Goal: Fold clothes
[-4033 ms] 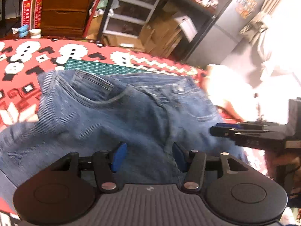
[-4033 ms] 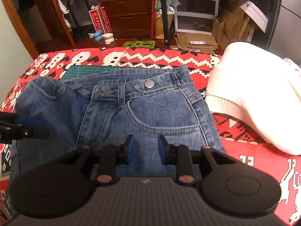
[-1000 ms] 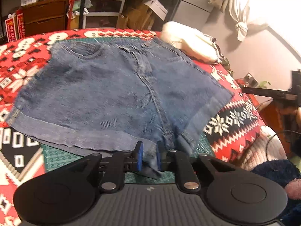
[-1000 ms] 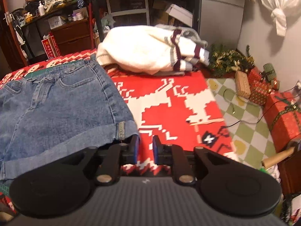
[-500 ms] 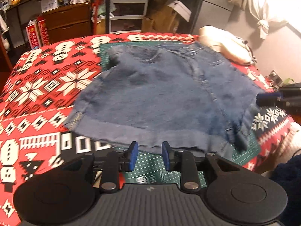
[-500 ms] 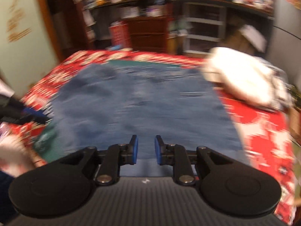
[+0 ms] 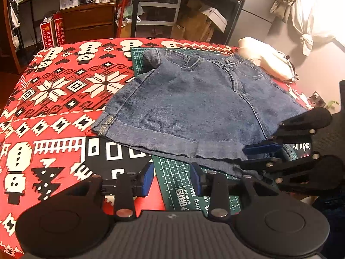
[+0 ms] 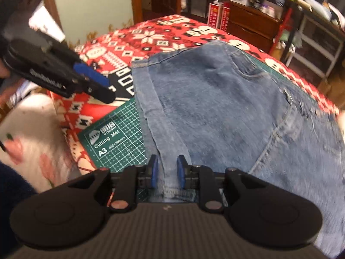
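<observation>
Left wrist view: denim shorts [image 7: 194, 105] are being seen spread flat on a green cutting mat [image 7: 183, 179], itself laid on a red, white and black patterned blanket [image 7: 54, 99] covering the surface. The waistband is lying at the far end, the cuffed leg hems at the near end. The left gripper [image 7: 172, 178] is being held just short of the near hem, over the mat's printed edge; its jaws are standing apart with nothing between the blue pads [image 7: 148, 176]. The right gripper [image 7: 256, 154] is being brought in from the right at the near right hem corner, its blue pad lying over the cuff and a second finger under it; whether cloth is being pinched cannot be told from this view. A cream knitted garment [image 7: 267, 62] is lying beyond the shorts at the far right. Shelves and a wooden drawer chest [image 7: 86, 21] are being seen at the back.

Right wrist view: the right gripper [image 8: 167, 170] is being held at the hem of the denim shorts [image 8: 226, 108], the cuff seam running between its jaws. A gap is showing on either side of the cloth, so the jaws are being kept apart, not clamped. The cutting mat [image 8: 116, 140] is showing to the left of the hem. The left gripper [image 8: 97, 84] is being seen at upper left, above the blanket [image 8: 155, 36], blurred.
</observation>
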Demonstrator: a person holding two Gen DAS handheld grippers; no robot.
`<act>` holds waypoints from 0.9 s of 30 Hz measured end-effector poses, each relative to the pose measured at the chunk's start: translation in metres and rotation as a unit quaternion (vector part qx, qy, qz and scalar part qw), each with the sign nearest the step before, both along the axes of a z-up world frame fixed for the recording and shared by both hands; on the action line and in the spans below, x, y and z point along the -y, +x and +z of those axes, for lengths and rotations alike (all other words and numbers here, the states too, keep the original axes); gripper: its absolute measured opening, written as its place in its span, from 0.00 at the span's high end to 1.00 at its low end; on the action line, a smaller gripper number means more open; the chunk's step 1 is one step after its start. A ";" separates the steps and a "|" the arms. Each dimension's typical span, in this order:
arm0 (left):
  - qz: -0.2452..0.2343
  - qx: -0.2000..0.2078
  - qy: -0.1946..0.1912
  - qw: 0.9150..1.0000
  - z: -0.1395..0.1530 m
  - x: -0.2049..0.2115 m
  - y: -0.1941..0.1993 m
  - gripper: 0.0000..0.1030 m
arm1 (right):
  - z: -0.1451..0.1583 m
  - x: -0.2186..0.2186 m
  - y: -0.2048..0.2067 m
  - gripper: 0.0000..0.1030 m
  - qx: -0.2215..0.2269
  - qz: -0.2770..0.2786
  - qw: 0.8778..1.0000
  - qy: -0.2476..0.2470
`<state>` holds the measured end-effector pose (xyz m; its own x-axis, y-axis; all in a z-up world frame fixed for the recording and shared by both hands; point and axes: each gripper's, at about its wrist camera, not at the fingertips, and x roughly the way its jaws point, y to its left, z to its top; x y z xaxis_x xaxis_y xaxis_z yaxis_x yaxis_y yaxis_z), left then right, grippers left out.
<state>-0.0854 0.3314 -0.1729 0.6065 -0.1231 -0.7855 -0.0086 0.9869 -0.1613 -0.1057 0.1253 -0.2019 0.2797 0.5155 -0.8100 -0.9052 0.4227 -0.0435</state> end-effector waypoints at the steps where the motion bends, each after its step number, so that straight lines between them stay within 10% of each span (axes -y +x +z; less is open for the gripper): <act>1: -0.002 0.001 0.000 1.000 0.000 0.001 -0.001 0.64 | -0.003 -0.003 -0.002 0.79 0.011 0.006 1.000 -0.011; 20: 0.020 -0.007 -0.014 1.000 -0.009 -0.009 -0.007 0.63 | 0.000 0.002 -0.009 1.00 -0.015 0.035 0.999 -0.021; 27: 0.033 -0.008 -0.027 0.999 -0.011 -0.013 -0.010 0.63 | 0.008 -0.007 -0.009 0.78 0.013 0.045 0.999 -0.006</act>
